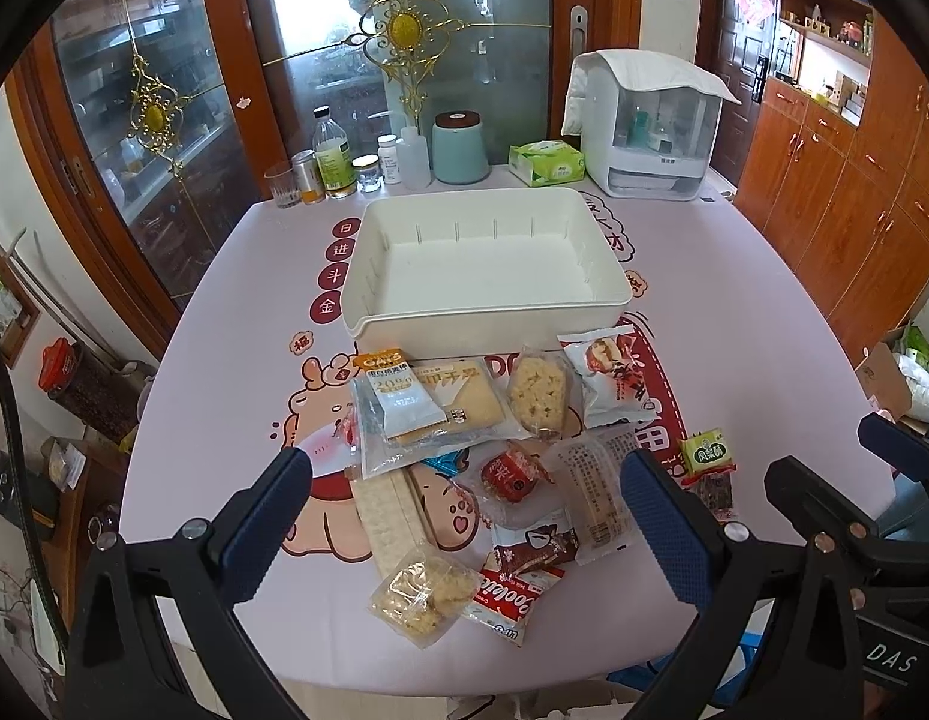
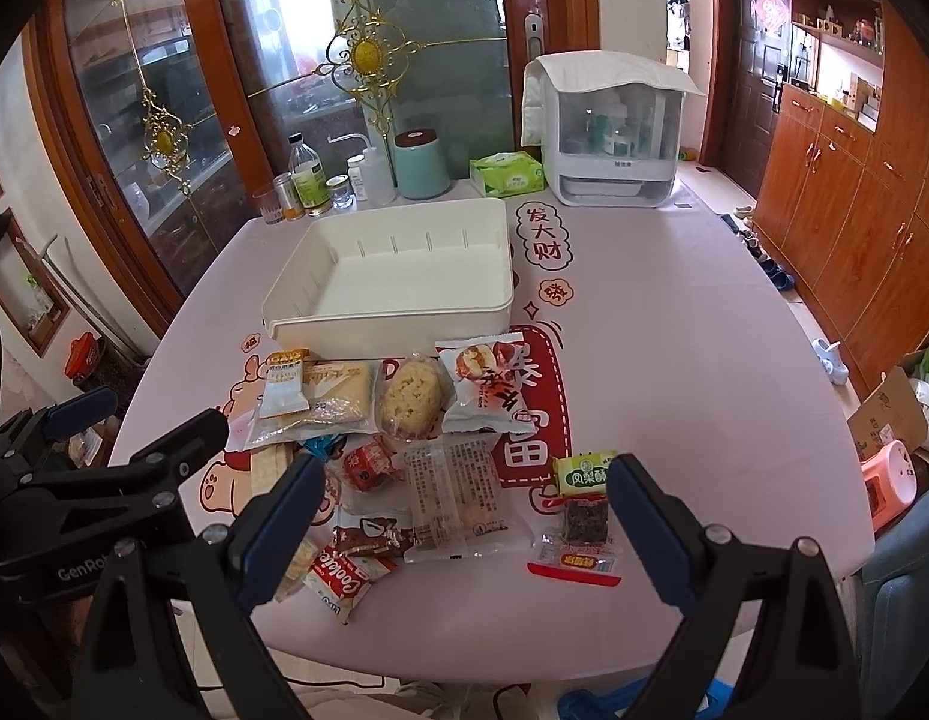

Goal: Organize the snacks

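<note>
An empty white bin point(image 1: 485, 306) point(image 2: 392, 330) stands mid-table. In front of it lie several wrapped snacks: a biscuit pack point(image 1: 446, 402) point(image 2: 338, 396), a round rice cake point(image 1: 539, 390) point(image 2: 411, 399), a white and red pouch point(image 1: 614, 378) point(image 2: 485, 387), a clear long bar point(image 1: 590, 489) point(image 2: 455, 495), a red cookie pack point(image 1: 509, 603) point(image 2: 344, 579), and a green pineapple cake point(image 1: 707, 450) point(image 2: 584, 471). My left gripper point(image 1: 464, 516) hovers open above the near pile. My right gripper point(image 2: 461, 531) hovers open over the clear bar. Neither holds anything.
Bottles and jars point(image 1: 338, 162), a teal canister point(image 1: 461, 147), a tissue pack point(image 1: 545, 162) and a white appliance point(image 1: 650, 132) line the table's far edge point(image 1: 494, 186). Wooden cabinets point(image 2: 854, 192) stand at the right, with a cardboard box point(image 2: 890, 414) on the floor.
</note>
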